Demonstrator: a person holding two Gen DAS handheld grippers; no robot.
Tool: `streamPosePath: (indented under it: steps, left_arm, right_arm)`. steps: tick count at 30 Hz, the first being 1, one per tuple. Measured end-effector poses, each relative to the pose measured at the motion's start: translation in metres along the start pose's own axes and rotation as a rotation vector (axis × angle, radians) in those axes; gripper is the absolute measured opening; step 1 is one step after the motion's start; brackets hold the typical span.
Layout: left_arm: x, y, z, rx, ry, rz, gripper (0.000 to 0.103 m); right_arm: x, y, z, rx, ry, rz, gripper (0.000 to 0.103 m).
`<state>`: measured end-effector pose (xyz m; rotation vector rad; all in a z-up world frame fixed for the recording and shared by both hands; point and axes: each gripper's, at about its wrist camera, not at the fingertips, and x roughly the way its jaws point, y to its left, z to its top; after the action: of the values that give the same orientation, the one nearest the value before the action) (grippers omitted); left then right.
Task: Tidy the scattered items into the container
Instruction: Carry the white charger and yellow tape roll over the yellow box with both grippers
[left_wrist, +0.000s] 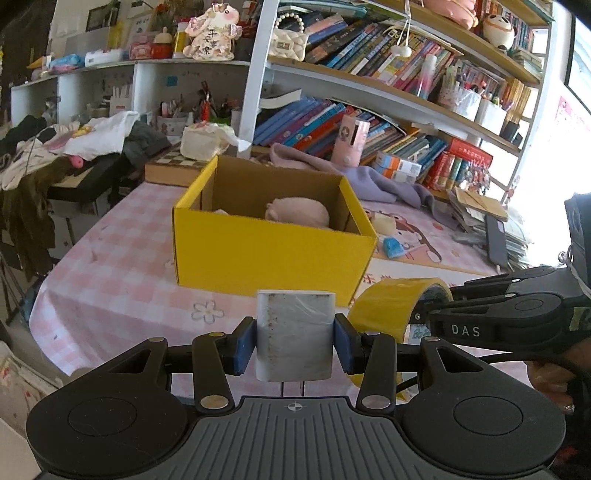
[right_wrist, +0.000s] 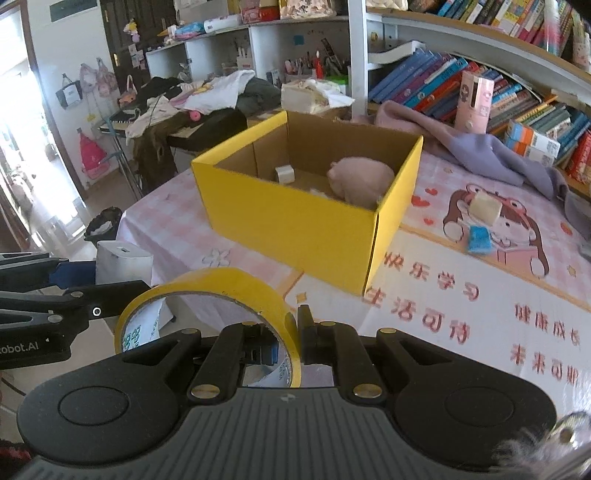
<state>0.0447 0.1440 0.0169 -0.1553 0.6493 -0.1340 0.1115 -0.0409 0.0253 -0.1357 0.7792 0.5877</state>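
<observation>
A yellow cardboard box (left_wrist: 273, 251) stands open on the pink checked tablecloth; it also shows in the right wrist view (right_wrist: 295, 221). Inside lie a pink plush toy (right_wrist: 360, 179) and a small white cube (right_wrist: 284, 173). My left gripper (left_wrist: 294, 347) is shut on a white rectangular block (left_wrist: 295, 332), held in front of the box. My right gripper (right_wrist: 291, 343) is shut on the rim of a yellow tape roll (right_wrist: 207, 291), held just right of the left gripper. A cream block (right_wrist: 485, 206) and a blue item (right_wrist: 480, 239) lie on the cloth right of the box.
A purple cloth (right_wrist: 480, 151) lies behind the box by the bookshelf (left_wrist: 388, 74). A pink carton (right_wrist: 474, 101) stands there. Clothes are heaped on a side table (right_wrist: 192, 99) at the left. The table edge drops off at the left.
</observation>
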Motion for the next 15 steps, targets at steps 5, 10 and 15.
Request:
streamPosePath:
  steps: [5, 10, 15]
  left_arm:
    - [0.016, 0.002, 0.025, 0.007, -0.021, 0.006, 0.043]
    - [0.038, 0.007, 0.065, 0.019, -0.066, 0.015, 0.043]
    - [0.063, 0.006, 0.105, 0.052, -0.110, 0.038, 0.043]
  right_arm:
    - [0.009, -0.015, 0.024, -0.026, -0.048, -0.001, 0.009]
    - [0.019, -0.033, 0.060, -0.053, -0.117, -0.002, 0.009]
    - [0.035, -0.053, 0.106, -0.069, -0.186, 0.013, 0.009]
